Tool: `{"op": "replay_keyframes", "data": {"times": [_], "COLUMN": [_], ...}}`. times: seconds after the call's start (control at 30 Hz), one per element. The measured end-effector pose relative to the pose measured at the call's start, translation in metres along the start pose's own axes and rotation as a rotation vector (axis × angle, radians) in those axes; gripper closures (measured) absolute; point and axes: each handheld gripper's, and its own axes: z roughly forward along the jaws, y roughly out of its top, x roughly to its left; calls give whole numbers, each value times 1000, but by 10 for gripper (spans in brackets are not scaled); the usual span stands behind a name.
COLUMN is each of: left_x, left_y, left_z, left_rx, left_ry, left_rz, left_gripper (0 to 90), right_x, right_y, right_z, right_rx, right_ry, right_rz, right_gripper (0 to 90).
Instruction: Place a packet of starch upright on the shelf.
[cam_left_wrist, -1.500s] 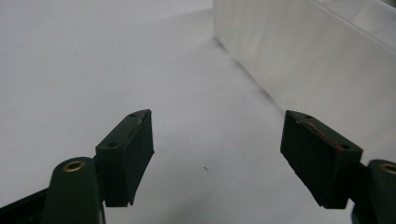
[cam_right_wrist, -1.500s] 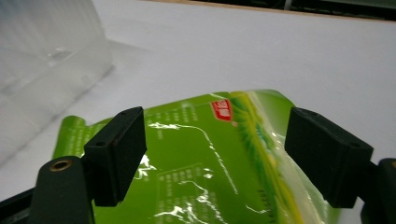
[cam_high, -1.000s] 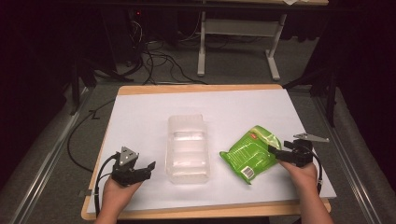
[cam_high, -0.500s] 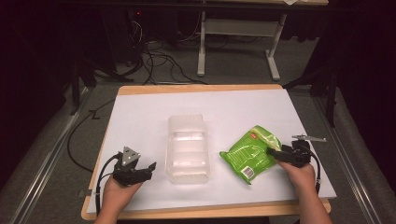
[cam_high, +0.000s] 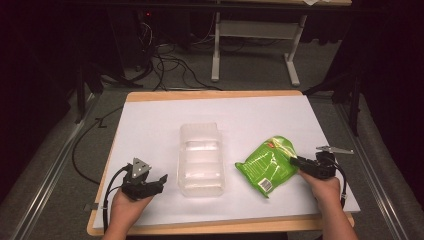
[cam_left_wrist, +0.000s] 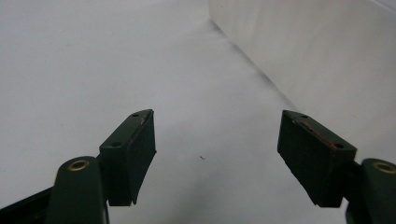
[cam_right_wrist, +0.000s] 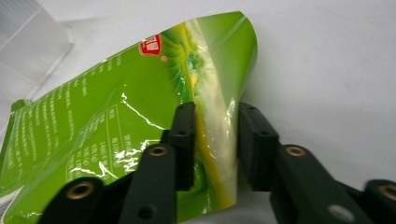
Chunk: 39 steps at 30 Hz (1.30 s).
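1. The green bag (cam_high: 267, 166) lies on the white desk (cam_high: 150, 125), right of the clear box (cam_high: 200, 159).
2. The right gripper (cam_right_wrist: 215, 140) has its jaws pinched on the bag's edge, so the grab looks done.
3. Lifting it is probably left.
4. The left gripper (cam_left_wrist: 215, 154) rests wide open, holding nothing.

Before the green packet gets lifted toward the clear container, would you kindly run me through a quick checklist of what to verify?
1. Right tool closed on the green packet: ok, its jaws pinch the packet's edge.
2. Grip depth: cannot tell; only the edge sits between the jaws, so it may slip.
3. Clear container open and empty: ok.
4. Path from packet to container free: ok, bare white table between them.
5. Left tool ready to steady the container: ok, jaws open, beside it, not touching.
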Motion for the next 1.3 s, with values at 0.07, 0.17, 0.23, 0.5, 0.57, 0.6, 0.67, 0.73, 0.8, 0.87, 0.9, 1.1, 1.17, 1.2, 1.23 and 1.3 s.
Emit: {"op": "replay_keyframes", "data": {"times": [0.07, 0.17, 0.23, 0.5, 0.57, 0.6, 0.67, 0.73, 0.8, 0.87, 0.9, 1.1, 1.17, 1.2, 1.23, 1.3], "left_x": [0, 0, 0, 1, 1, 1, 1, 1, 1, 1, 1, 1, 1, 1, 1, 1], "left_y": [0, -1, -1, -1, 0, 0, 0, 0, 0, 0, 0, 0, 0, 0, 0, 0], "left_z": [0, 1, 0, -1, -2, -2, -3, -3, -3, -3, -3, -3, -3, -3, -3, -3], "left_rx": [1, 1, 3, -1, -4, -5, -9, -15, -18, -18, -18, -21, -18, -18, -19, -20], "left_ry": [0, 3, 5, 2, 4, 3, 5, 6, 5, 6, 7, 7, 10, 10, 10, 11], "left_rz": [1, 0, 0, -6, -3, -3, -2, -4, -6, -5, -4, -5, -1, 1, 1, -1], "left_gripper": [283, 284, 284, 286, 286, 286, 286, 288, 290, 290, 290, 291, 290, 290, 290, 290], "right_x": [3, 6, 10, 25, 29, 32, 38, 45, 50, 56, 59, 79, 87, 91, 94, 100], "right_y": [1, 1, 3, 8, 9, 10, 11, 13, 15, 16, 17, 20, 21, 22, 23, 24], "right_z": [0, -1, -3, -18, -21, -23, -28, -32, -35, -38, -40, -48, -51, -52, -53, -54], "right_rx": [-1, -10, -24, -117, -139, -150, -177, -206, -227, -250, -259, -313, -332, -344, -351, -370], "right_ry": [-4, -9, -13, 0, 3, 6, 17, 30, 41, 53, 59, 89, 95, 98, 98, 99], "right_rz": [-20, -44, -69, -130, -145, -152, -167, -176, -190, -205, -210, -253, -272, -283, -288, -299], "right_gripper": [781, 830, 856, 878, 879, 880, 881, 883, 884, 885, 885, 887, 888, 888, 888, 889]}}
